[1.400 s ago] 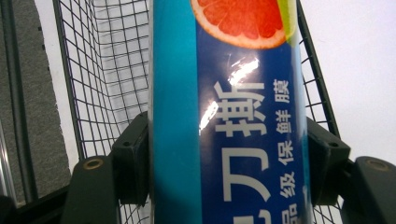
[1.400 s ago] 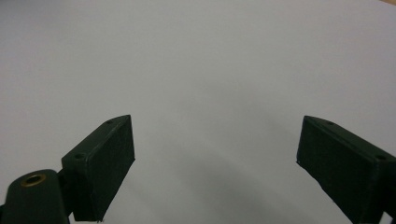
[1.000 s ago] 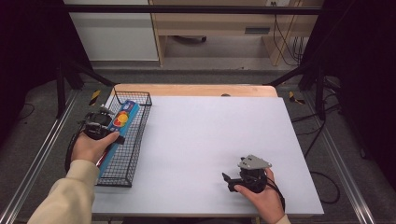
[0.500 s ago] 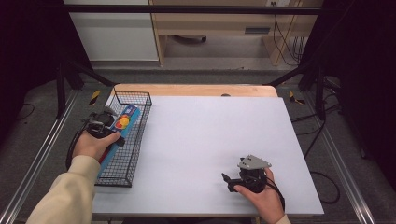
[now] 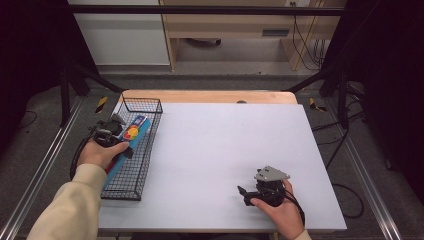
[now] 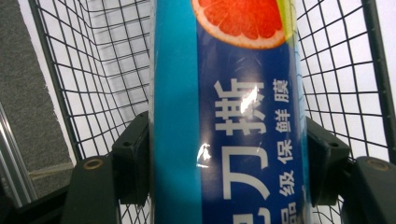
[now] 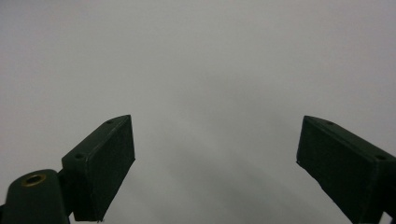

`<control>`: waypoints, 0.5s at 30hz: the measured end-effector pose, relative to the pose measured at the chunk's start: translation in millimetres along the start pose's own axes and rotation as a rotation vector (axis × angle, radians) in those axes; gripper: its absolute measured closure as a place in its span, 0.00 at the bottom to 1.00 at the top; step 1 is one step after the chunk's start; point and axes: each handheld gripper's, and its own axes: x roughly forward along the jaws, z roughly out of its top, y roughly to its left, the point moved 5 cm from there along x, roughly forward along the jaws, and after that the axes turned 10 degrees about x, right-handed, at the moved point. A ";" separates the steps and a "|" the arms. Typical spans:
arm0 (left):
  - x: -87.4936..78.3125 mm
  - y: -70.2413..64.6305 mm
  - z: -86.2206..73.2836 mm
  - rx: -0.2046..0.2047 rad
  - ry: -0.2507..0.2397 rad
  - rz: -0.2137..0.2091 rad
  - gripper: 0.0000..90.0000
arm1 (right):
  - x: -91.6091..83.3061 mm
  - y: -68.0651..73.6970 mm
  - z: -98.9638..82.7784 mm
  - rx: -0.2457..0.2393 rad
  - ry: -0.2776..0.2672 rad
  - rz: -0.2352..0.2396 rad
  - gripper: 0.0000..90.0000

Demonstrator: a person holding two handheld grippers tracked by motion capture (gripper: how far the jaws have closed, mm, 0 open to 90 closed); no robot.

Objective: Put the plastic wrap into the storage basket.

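Observation:
My left gripper (image 5: 114,131) is shut on a long blue box (image 5: 134,131) printed with a grapefruit slice and white lettering. It holds the box lengthwise inside the black wire basket (image 5: 142,99) at the table's left edge. In the left gripper view both pads (image 6: 135,149) press the sides of the box (image 6: 233,116), and the basket mesh (image 6: 93,70) shows behind it. My right gripper (image 5: 248,193) rests on the white table (image 5: 225,145) near the front right. Its jaws stand open around bare table in the right gripper view (image 7: 215,149).
The basket runs along the table's left side, with a metal rail and grey floor (image 5: 45,150) beyond it. A wooden strip (image 5: 210,96) borders the table's far edge. Black stands and cables are on the floor at the right (image 5: 345,125).
The left gripper and the blue box have shifted slightly lower and nearer inside the basket. The right gripper has stayed where it was.

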 end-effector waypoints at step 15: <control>11.3 -3.7 4.2 0.025 0.085 -0.002 0.35 | 0.2 -1.5 -0.4 -0.007 -0.001 -0.001 0.13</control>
